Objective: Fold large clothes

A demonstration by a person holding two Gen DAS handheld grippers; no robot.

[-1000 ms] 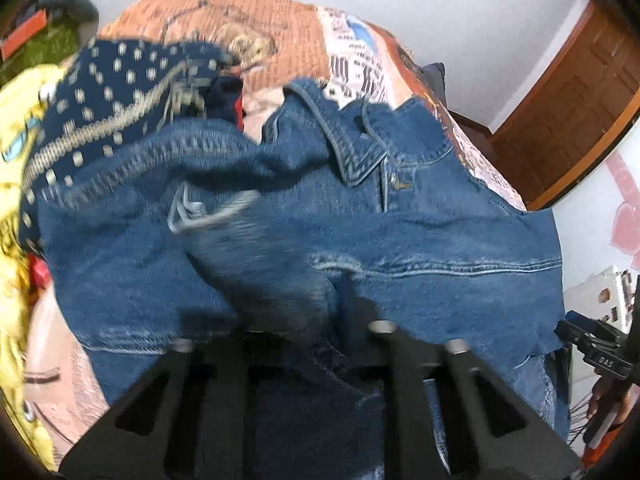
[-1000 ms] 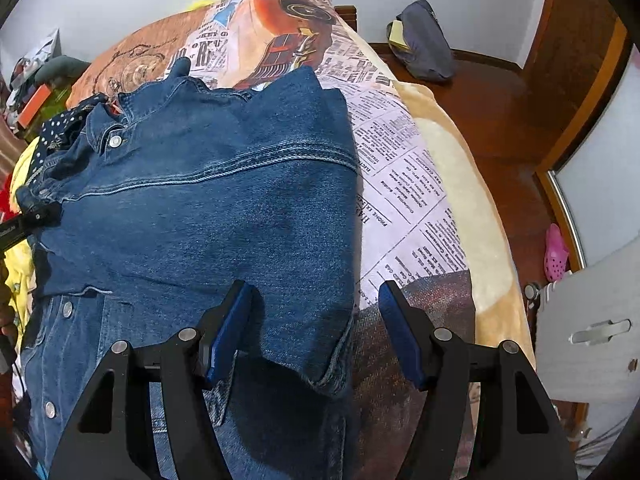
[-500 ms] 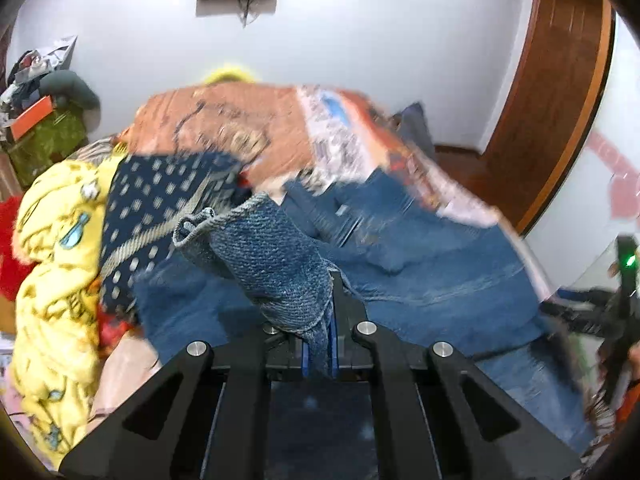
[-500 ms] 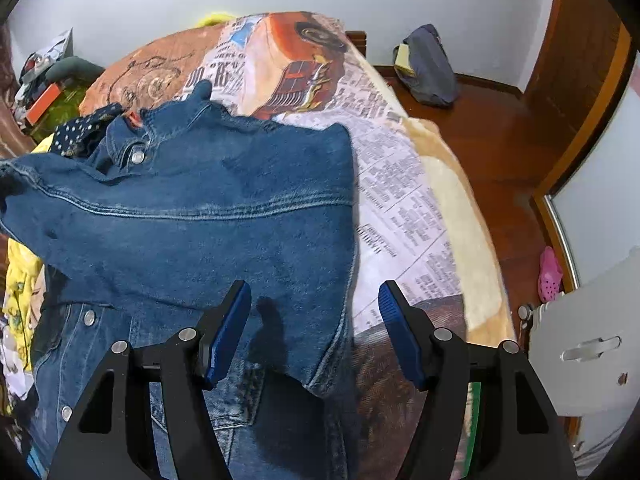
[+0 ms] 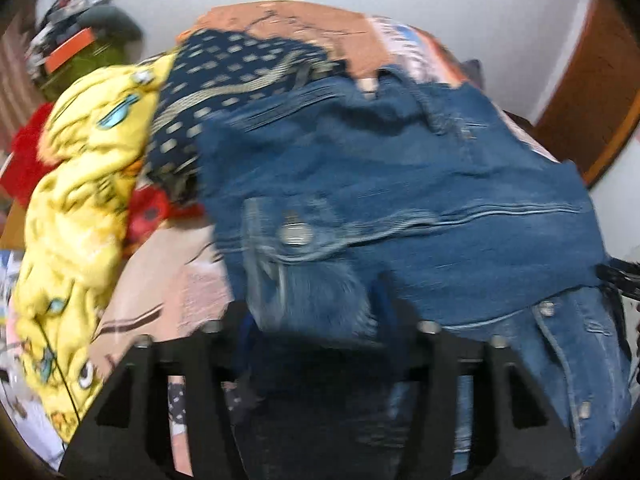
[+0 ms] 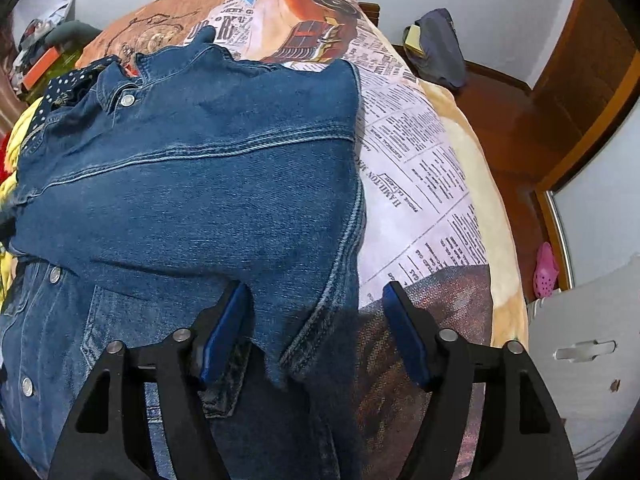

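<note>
My left tongs have just been opening: the jaws stand about half apart with the denim sleeve cuff loose between them, the pads no longer pinching it. The picture is smeared, so I cannot say whether cloth brushes one pad. From these tongs the denim jacket spreads from twelve round to three o'clock, the cuff's metal button just past my fingertips at twelve. At ten o'clock lies the yellow printed garment, and at eleven the navy dotted cloth, both off the jacket's edge.

My right tongs have also been opening a little. The jaws are wide and grip nothing; the left pad rests on the denim, and the right pad hangs over the newspaper-print bedspread. The jacket's folded side edge runs between them, from six up to twelve, toward the collar at eleven.

So the jacket's long axis runs away from me, hem near, collar far. I judge the sleeve fold on my left side as just laid down. The next fold, hem up to collar, turns on both tongs taking the near hem; the right one sits nearer its corner.
</note>
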